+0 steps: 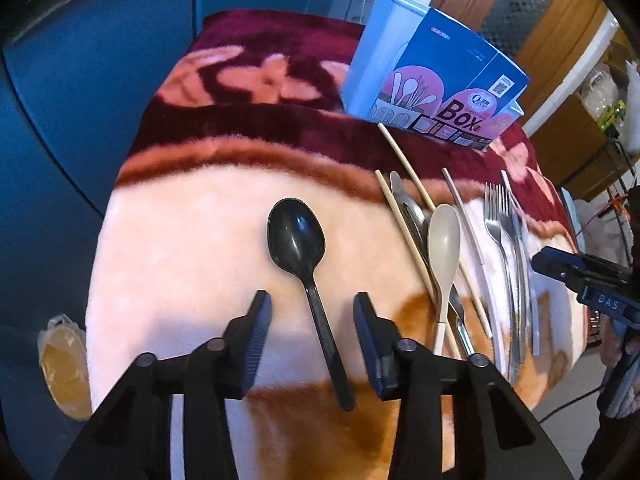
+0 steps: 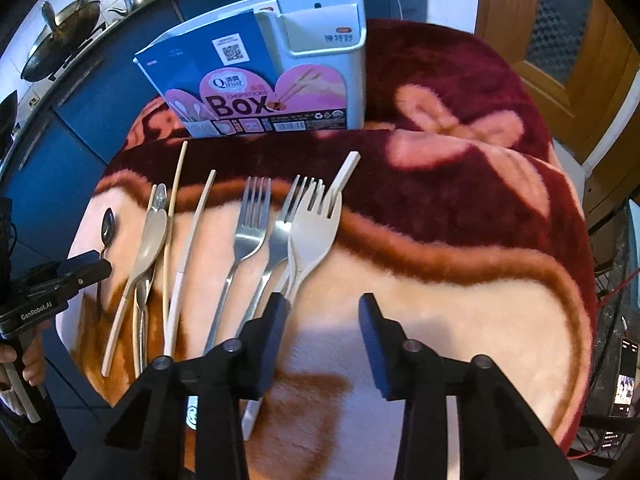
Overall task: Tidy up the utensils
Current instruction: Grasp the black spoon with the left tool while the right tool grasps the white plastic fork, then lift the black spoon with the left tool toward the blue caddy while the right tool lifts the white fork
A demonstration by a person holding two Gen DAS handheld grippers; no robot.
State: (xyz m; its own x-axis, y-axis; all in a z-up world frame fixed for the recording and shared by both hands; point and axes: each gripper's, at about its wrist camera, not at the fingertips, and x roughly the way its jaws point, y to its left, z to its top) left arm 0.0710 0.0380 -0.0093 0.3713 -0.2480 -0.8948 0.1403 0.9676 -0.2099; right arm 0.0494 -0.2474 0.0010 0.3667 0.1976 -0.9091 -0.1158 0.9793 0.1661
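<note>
Far left on the plush blanket [image 1: 200, 248]: glossy black plastic spoon [image 1: 298, 240], slim handle running between the apart, untouching pads of the left hand-held gripper [image 1: 313, 312]. Further right, beige spoon [image 1: 443, 248], wooden chopsticks [image 1: 404, 160], steel forks [image 2: 250, 232], cream plastic fork [image 2: 314, 232]. Right hand-held gripper [image 2: 324, 312] parted, gripping nothing, over bare fleece just right of that fork's handle.
</note>
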